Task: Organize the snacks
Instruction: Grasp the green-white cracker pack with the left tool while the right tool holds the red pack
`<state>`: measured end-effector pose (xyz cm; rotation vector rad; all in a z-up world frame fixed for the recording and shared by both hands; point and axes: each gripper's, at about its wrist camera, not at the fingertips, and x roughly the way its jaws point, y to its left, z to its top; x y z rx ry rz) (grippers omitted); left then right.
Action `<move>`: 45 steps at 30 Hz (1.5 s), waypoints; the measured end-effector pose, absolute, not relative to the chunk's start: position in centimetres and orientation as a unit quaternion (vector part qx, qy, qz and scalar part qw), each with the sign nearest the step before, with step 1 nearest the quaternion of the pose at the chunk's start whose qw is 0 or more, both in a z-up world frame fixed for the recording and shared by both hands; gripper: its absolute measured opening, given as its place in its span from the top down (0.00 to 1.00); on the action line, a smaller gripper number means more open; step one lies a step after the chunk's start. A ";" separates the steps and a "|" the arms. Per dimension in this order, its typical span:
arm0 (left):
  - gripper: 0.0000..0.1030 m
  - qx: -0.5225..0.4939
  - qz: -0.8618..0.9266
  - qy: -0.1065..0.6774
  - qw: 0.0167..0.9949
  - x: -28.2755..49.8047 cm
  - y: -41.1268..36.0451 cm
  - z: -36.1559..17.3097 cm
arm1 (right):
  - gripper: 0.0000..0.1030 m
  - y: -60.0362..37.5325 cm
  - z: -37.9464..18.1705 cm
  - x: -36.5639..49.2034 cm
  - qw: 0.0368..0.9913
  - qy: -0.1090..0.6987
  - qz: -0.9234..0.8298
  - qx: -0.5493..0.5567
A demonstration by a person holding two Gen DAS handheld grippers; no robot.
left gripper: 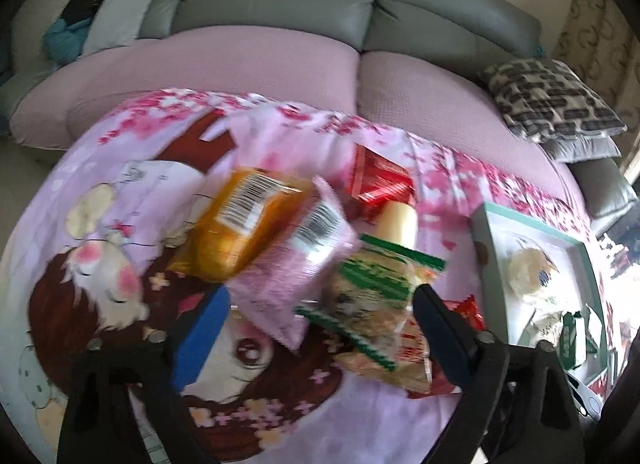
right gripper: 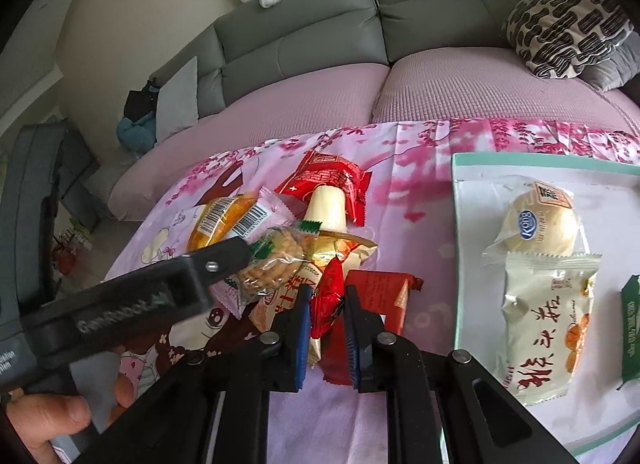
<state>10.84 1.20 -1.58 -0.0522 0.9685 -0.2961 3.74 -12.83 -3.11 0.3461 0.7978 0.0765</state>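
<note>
Nearest, the right gripper (right gripper: 327, 338) had its blue pads clamped hard on a small red sachet (right gripper: 329, 304), pinched by its lower half so the rest stood clear of the heap. The sachet's long axis ran roughly six to twelve o'clock in the right wrist view, its free end pointing up and away toward the sofa. I judged that a grip low on the wrapper was chosen to lift it straight out without dragging its neighbours.

Just past it, at about ten o'clock, the left gripper (left gripper: 316, 328) reached over the pile with its jaws wide and nothing between the pads pressed; they straddled the biscuit pack (left gripper: 380, 304), a clear wrapper with green edging, without touching it as far as I could tell. That pack lay slanted, its long axis running from about five to eleven o'clock in the left wrist view. A hand (right gripper: 44, 420) held that gripper's handle at the lower left.

Further on, the pile continued: an orange packet (left gripper: 236, 224) and a pink one (left gripper: 296, 264), barcodes up, then a pale cup-shaped sweet (right gripper: 326, 210) resting on a red packet (right gripper: 332, 180).

Off at three o'clock stood the tray (right gripper: 460, 224), already holding a round bun (right gripper: 540, 224) and a cream packet (right gripper: 544, 324), laid side by side. That seemed the sachet's likely destination.

Beyond everything ran the sofa (right gripper: 320, 96).
</note>
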 end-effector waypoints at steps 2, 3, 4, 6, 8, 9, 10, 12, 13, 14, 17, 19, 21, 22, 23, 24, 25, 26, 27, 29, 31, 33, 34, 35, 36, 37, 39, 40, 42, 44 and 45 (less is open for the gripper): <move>0.19 -0.019 -0.148 0.465 0.873 11.0 0.5 -1.9 | 0.84 -13.1 -3.2 3.8 0.905 0.389 0.036 0.169; 0.20 -0.017 -0.150 0.466 0.872 11.1 0.1 -2.1 | 0.84 -13.1 -3.2 3.8 0.904 0.390 0.035 0.169; 0.20 -0.013 -0.151 0.466 0.872 11.1 -0.2 -2.3 | 0.84 -13.2 -3.3 3.8 0.904 0.390 0.035 0.170; 0.20 -0.007 -0.151 0.465 0.872 11.1 -0.6 -2.5 | 0.84 -13.3 -3.3 3.7 0.904 0.391 0.035 0.171; 0.20 -0.002 -0.150 0.465 0.872 11.1 -1.0 -2.6 | 0.84 -13.5 -3.3 3.7 0.903 0.392 0.034 0.171; 0.20 0.001 -0.149 0.464 0.873 11.0 -1.1 -2.6 | 0.84 -13.5 -3.4 3.7 0.903 0.393 0.033 0.171; 0.20 0.003 -0.148 0.464 0.873 11.0 -1.1 -2.7 | 0.84 -13.5 -3.4 3.7 0.903 0.394 0.032 0.172; 0.21 0.009 -0.144 0.465 0.873 11.0 -1.3 -2.7 | 0.84 -13.6 -3.4 3.7 0.902 0.395 0.031 0.173; 0.23 0.012 -0.142 0.465 0.874 11.0 -1.4 -2.7 | 0.84 -13.6 -3.4 3.7 0.902 0.395 0.031 0.173; 0.25 0.016 -0.141 0.465 0.874 10.9 -1.5 -2.6 | 0.84 -13.6 -3.4 3.7 0.902 0.394 0.031 0.173; 0.27 0.025 -0.140 0.466 0.873 10.8 -1.8 -2.5 | 0.84 -13.7 -3.3 3.6 0.903 0.392 0.030 0.175; 0.28 0.026 -0.143 0.466 0.872 10.7 -2.0 -2.4 | 0.84 -13.8 -3.3 3.6 0.902 0.392 0.030 0.176; 0.30 0.022 -0.151 0.468 0.870 10.7 -2.1 -2.4 | 0.84 -13.8 -3.3 3.5 0.902 0.392 0.030 0.176; 0.31 0.020 -0.156 0.469 0.869 10.7 -2.2 -2.3 | 0.84 -13.8 -3.3 3.5 0.902 0.392 0.030 0.177; 0.32 0.017 -0.163 0.471 0.867 10.7 -2.3 -2.4 | 0.84 -13.9 -3.3 3.5 0.902 0.392 0.030 0.178; 0.32 0.016 -0.164 0.472 0.866 10.7 -2.4 -2.4 | 0.84 -14.0 -3.3 3.5 0.902 0.392 0.029 0.179; 0.32 0.018 -0.162 0.473 0.866 10.7 -2.4 -2.5 | 0.84 -14.0 -3.4 3.5 0.902 0.393 0.027 0.178; 0.32 0.019 -0.162 0.475 0.865 10.7 -2.5 -2.6 | 0.84 -14.1 -3.4 3.5 0.901 0.394 0.026 0.178; 0.32 0.016 -0.163 0.477 0.864 10.8 -2.5 -2.8 | 0.84 -14.1 -3.5 3.5 0.901 0.396 0.026 0.178; 0.32 0.009 -0.164 0.480 0.862 10.9 -2.4 -3.0 | 0.84 -14.3 -3.6 3.5 0.899 0.397 0.024 0.180; 0.32 0.003 -0.166 0.480 0.861 11.1 -2.3 -3.2 | 0.84 -14.3 -3.7 3.5 0.899 0.398 0.024 0.182; 0.32 -0.003 -0.169 0.482 0.860 11.1 -2.3 -3.5 | 0.84 -14.4 -3.7 3.5 0.899 0.399 0.023 0.181; 0.32 -0.006 -0.171 0.483 0.858 11.2 -2.4 -3.6 | 0.84 -14.4 -3.7 3.5 0.899 0.399 0.023 0.181; 0.32 -0.009 -0.173 0.485 0.857 11.2 -2.4 -3.7 | 0.84 -14.4 -3.7 3.5 0.898 0.400 0.022 0.181; 0.32 -0.012 -0.174 0.487 0.856 11.3 -2.4 -3.9 | 0.84 -14.4 -3.8 3.5 0.898 0.401 0.020 0.181; 0.32 -0.013 -0.174 0.488 0.855 11.3 -2.5 -3.9 | 0.84 -14.5 -3.9 3.5 0.897 0.403 0.019 0.183; 0.32 -0.013 -0.173 0.488 0.855 11.3 -2.5 -4.0 | 0.84 -14.6 -4.0 3.6 0.896 0.404 0.019 0.185; 0.32 -0.013 -0.172 0.488 0.856 11.3 -2.5 -4.0 | 0.84 -14.6 -4.0 3.6 0.896 0.403 0.019 0.186; 0.32 -0.018 -0.169 0.486 0.857 11.3 -2.3 -3.8 | 0.84 -14.7 -4.0 3.6 0.896 0.402 0.020 0.187; 0.32 -0.027 -0.167 0.481 0.860 11.4 -2.0 -3.7 | 0.84 -14.7 -4.0 3.6 0.896 0.402 0.020 0.187; 0.32 -0.032 -0.167 0.480 0.861 11.5 -1.9 -3.6 | 0.84 -14.7 -4.0 3.5 0.896 0.403 0.020 0.187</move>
